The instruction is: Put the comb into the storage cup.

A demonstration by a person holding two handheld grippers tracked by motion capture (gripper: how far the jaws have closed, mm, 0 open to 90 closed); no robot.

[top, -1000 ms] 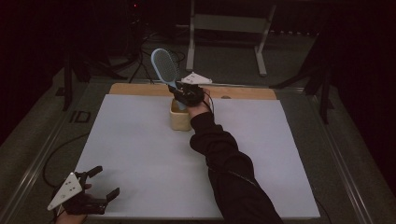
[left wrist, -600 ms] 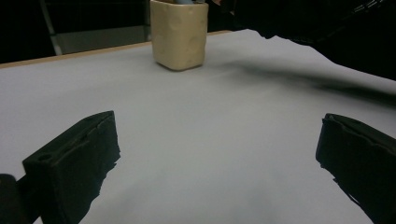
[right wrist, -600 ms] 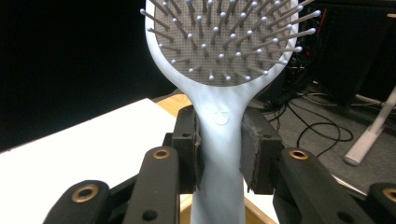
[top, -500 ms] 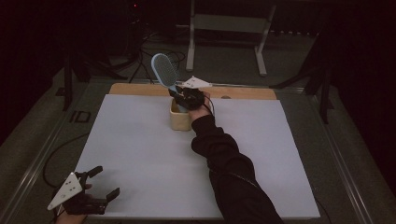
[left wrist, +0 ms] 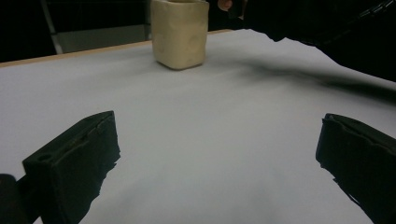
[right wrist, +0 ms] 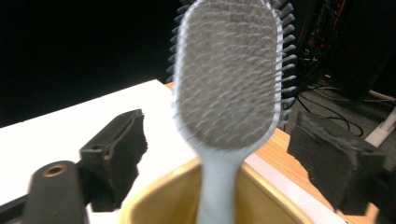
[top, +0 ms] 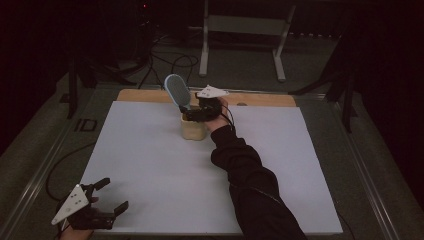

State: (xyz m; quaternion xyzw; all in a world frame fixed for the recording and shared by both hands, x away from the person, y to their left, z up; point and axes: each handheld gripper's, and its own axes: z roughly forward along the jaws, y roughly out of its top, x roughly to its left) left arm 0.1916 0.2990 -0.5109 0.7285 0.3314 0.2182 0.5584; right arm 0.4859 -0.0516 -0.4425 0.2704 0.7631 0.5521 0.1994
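At the counter's [top: 150,165] far edge, a light, stiff brush [right wrist: 229,79] stands handle-down in a cup [top: 192,127]; take its handle. The right gripper's [right wrist: 217,154] fingers have just been opening around it, pads clear; the left gripper's [left wrist: 210,163] fingers are apart, empty.

Hairbrush [right wrist: 229,88] upright in cup [top: 193,129], mid-table [top: 150,165], far side.

- The high view is dim, the room beyond the white table [top: 150,165] nearly black.
- Beyond the left gripper [left wrist: 219,158], a sleeve [left wrist: 327,28] casts a soft shadow on the surface.
- Between the right gripper [right wrist: 215,154] jaws, the hairbrush [right wrist: 229,79] is blurred, the cup [right wrist: 159,200] rim softer.
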